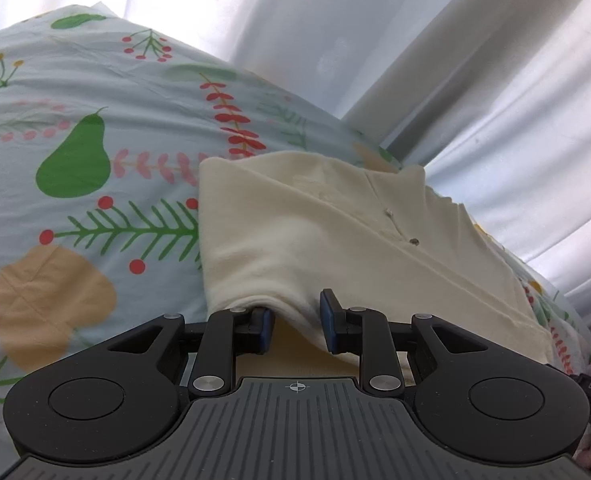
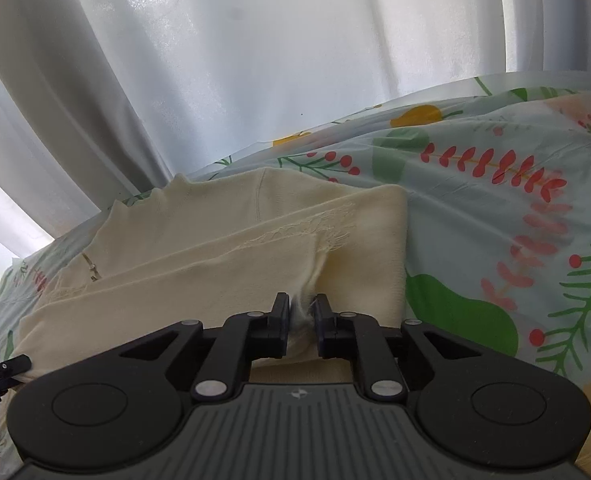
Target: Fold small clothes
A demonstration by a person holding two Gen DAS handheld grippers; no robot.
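White curtains (image 2: pixel 255 60) fill the upper part of both views, and below them lies a pale blue bedsheet (image 1: pixel 75 208) printed with green pears, red berries and fern sprigs. On this sheet rests the cream garment (image 1: pixel 295 232), partly folded: in the left wrist view it occupies the centre and runs toward the lower right of the frame; in the right wrist view it spans from the lower left up to the centre.

The left gripper (image 1: pixel 295 322) sits at the garment's near hem with its jaws parted, and cloth drapes between the blue pads. Whether the pads actually press the fabric is hard to say from this angle; they look spread, with the hem lifted slightly over the gap. The right gripper (image 2: pixel 301 320) has its jaws drawn nearly together, pinching a bunched wisp of the cream fabric just below a frayed seam. Holding both near corners like this likely serves to lift the near edge and carry it over toward the far edge for the next fold.

A side panel is already laid over the body, giving a diagonal edge across the top. The small metal fastener (image 1: pixel 414 241) and a collar-like notch lie at the far end, so the garment's long axis seems to run away from the cameras, neckline toward the curtains and hem nearest the grippers.
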